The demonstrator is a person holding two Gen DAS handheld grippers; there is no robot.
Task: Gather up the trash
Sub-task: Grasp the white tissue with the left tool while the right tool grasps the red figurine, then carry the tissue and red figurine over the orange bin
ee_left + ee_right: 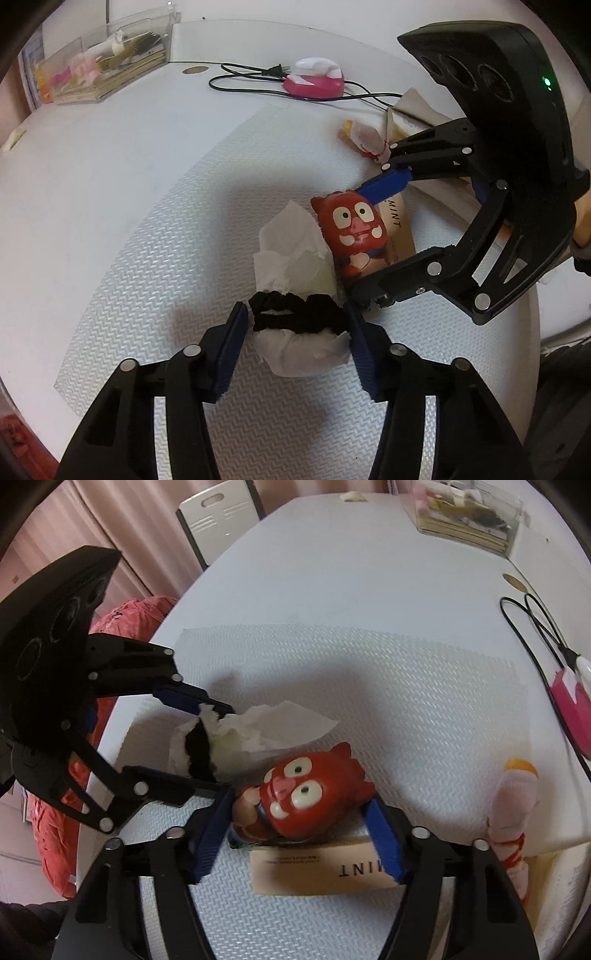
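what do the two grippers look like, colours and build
Both look alike. The left gripper and right gripper have black plastic linkage arms joined by round silver pins, with ribbed blue pads on the fingers. Seen from the other side, each has a chunky black housing with three round recesses; the right one shows a small green light. No cables or sleeves are visible.

Beige MINT box (325,871) half under red toy (314,797)
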